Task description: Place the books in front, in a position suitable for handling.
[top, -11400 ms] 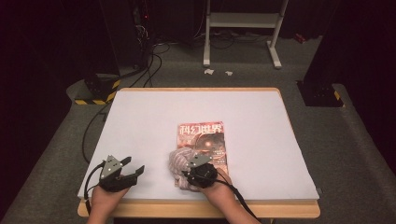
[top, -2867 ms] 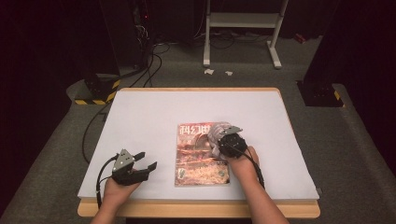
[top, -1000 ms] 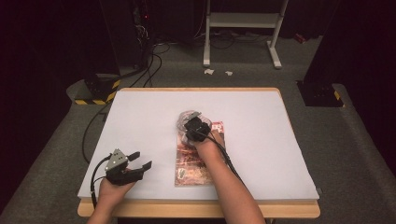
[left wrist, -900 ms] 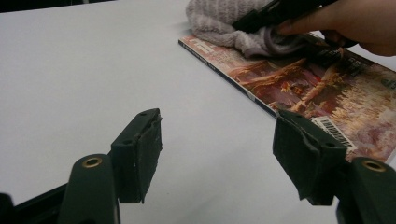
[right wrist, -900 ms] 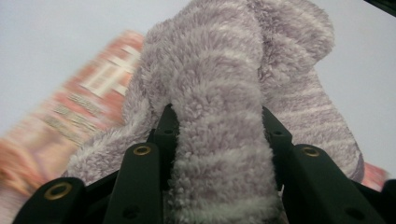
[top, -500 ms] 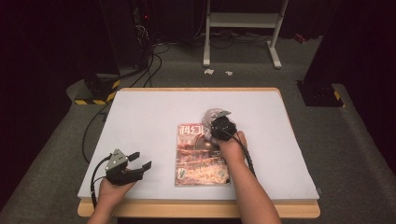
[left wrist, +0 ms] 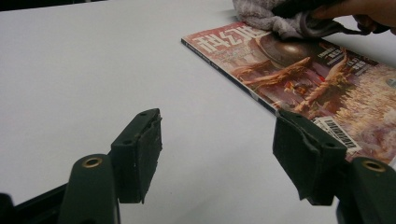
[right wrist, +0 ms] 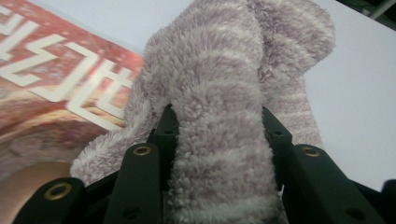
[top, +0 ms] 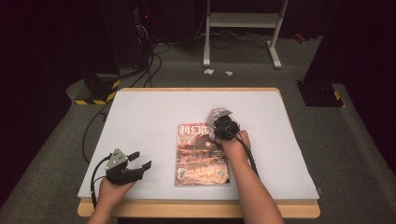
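Note:
A red-covered magazine (top: 201,154) lies flat in the middle of the white table (top: 149,116). My right gripper (top: 223,122) is shut on a fluffy lilac-grey cloth (right wrist: 224,93), which rests on the magazine's top right corner (right wrist: 60,93) and spills onto the table (top: 215,113). My left gripper (top: 135,165) is open near the front left of the table, nothing between its jaws. From the left gripper view (left wrist: 217,149) the magazine (left wrist: 299,74) lies ahead to the right, with the cloth (left wrist: 261,14) and the other hand at its far end.
The table's front edge (top: 196,207) is wooden. Beyond the table's far edge stand a metal frame (top: 243,28), cables (top: 144,56) and a yellow-black striped base (top: 95,91) on grey carpet.
My right gripper has dragged the cloth across the top of the magazine, from its top left corner a second ago to its top right corner now. The left gripper has stayed put.

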`<state>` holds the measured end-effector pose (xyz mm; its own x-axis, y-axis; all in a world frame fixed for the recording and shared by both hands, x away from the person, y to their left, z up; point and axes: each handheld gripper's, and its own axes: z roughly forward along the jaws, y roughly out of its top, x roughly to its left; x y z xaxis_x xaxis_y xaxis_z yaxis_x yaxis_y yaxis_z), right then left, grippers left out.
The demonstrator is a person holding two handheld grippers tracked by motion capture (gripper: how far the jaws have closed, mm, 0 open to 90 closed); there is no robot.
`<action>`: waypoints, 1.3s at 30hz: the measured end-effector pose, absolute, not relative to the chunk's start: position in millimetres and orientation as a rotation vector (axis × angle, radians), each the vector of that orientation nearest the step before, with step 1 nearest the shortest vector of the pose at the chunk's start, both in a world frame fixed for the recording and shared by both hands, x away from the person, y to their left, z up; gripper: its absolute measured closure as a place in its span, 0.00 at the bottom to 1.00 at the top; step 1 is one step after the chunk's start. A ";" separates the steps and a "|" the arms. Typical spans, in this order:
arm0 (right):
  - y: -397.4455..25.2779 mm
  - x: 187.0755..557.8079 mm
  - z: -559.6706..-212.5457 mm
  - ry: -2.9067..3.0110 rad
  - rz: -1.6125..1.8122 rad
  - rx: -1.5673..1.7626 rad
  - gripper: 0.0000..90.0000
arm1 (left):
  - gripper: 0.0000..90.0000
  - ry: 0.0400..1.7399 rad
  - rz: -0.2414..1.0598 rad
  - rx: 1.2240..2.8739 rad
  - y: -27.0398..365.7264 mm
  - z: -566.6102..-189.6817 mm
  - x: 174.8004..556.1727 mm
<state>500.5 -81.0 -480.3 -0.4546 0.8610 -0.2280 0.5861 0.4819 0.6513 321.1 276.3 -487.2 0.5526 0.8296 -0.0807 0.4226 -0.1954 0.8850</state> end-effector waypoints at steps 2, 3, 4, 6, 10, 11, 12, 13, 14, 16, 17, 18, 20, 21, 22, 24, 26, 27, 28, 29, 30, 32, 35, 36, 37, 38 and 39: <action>-72.7 498.9 -480.8 2.207 0.676 1.177 0.68 | 0.37 1.030 0.523 1.816 276.1 -487.2 321.6; -68.3 498.3 -481.3 2.216 0.679 1.163 0.68 | 0.37 1.030 0.522 1.816 276.1 -487.2 321.7; -63.3 497.6 -481.7 2.225 0.684 1.155 0.68 | 0.37 1.031 0.521 1.815 275.9 -487.2 321.7; -58.2 497.0 -482.2 2.234 0.688 1.147 0.68 | 0.37 1.029 0.521 1.815 275.8 -487.1 321.6; -36.0 494.9 -485.2 2.255 0.722 1.118 0.68 | 0.37 1.029 0.523 1.814 276.0 -486.8 321.7; -32.2 494.6 -485.7 2.258 0.732 1.115 0.68 | 0.37 1.028 0.523 1.815 276.3 -486.8 321.8; -27.2 494.4 -486.5 2.260 0.744 1.103 0.68 | 0.37 1.030 0.523 1.814 276.7 -486.7 321.8; -15.2 492.9 -487.9 2.267 0.770 1.088 0.68 | 0.37 1.031 0.523 1.810 277.2 -486.7 321.9; -15.2 492.9 -487.9 2.267 0.770 1.088 0.68 | 0.37 1.031 0.523 1.810 277.2 -486.7 321.9; -5.2 491.5 -489.1 2.275 0.791 1.072 0.68 | 0.37 1.032 0.523 1.809 277.5 -486.6 321.9; -1.6 490.9 -489.6 2.276 0.797 1.071 0.68 | 0.37 1.031 0.523 1.809 277.5 -486.6 321.9; 8.3 490.6 -489.5 2.290 0.802 1.057 0.68 | 0.37 1.032 0.523 1.808 277.5 -486.5 321.9; 20.8 489.7 -489.0 2.307 0.804 1.033 0.68 | 0.37 1.033 0.523 1.807 277.7 -486.3 321.9; 20.8 489.7 -489.0 2.307 0.804 1.033 0.68 | 0.37 1.032 0.525 1.807 278.1 -486.2 321.9; 26.4 489.3 -488.8 2.315 0.803 1.018 0.68 | 0.37 1.034 0.524 1.805 278.4 -486.0 321.7; 43.3 487.1 -488.6 2.340 0.813 0.993 0.68 | 0.37 1.035 0.524 1.800 279.5 -485.7 321.8; 47.5 486.7 -488.3 2.347 0.810 0.977 0.68 | 0.37 1.036 0.523 1.798 280.1 -485.5 321.9; 55.4 485.6 -488.3 2.362 0.814 0.951 0.68 | 0.37 1.036 0.524 1.798 280.4 -485.5 322.0; 60.5 484.5 -488.8 2.371 0.812 0.937 0.68 | 0.37 1.036 0.524 1.799 280.6 -485.5 322.1; 63.7 483.4 -489.1 2.373 0.803 0.930 0.68 | 0.37 1.035 0.523 1.800 280.9 -485.7 322.2; 66.1 482.8 -490.0 2.372 0.798 0.913 0.68 | 0.37 1.037 0.521 1.801 280.9 -485.9 322.2; 62.7 485.2 -490.8 2.379 0.822 0.942 0.68 | 0.37 1.036 0.520 1.799 281.5 -486.1 322.2; 57.8 486.9 -490.1 2.380 0.828 0.959 0.68 | 0.37 1.037 0.520 1.798 281.9 -486.1 322.2; 54.9 487.5 -489.7 2.382 0.835 0.960 0.68 | 0.37 1.038 0.519 1.798 282.0 -486.1 322.0; 52.8 487.6 -489.1 2.382 0.836 0.966 0.67 | 0.37 1.038 0.520 1.799 282.1 -486.1 322.0; 50.3 487.6 -488.8 2.379 0.841 0.974 0.67 | 0.37 1.039 0.518 1.798 282.0 -486.1 321.8; 46.6 487.6 -488.2 2.375 0.838 0.977 0.67 | 0.37 1.039 0.517 1.801 281.7 -486.3 321.6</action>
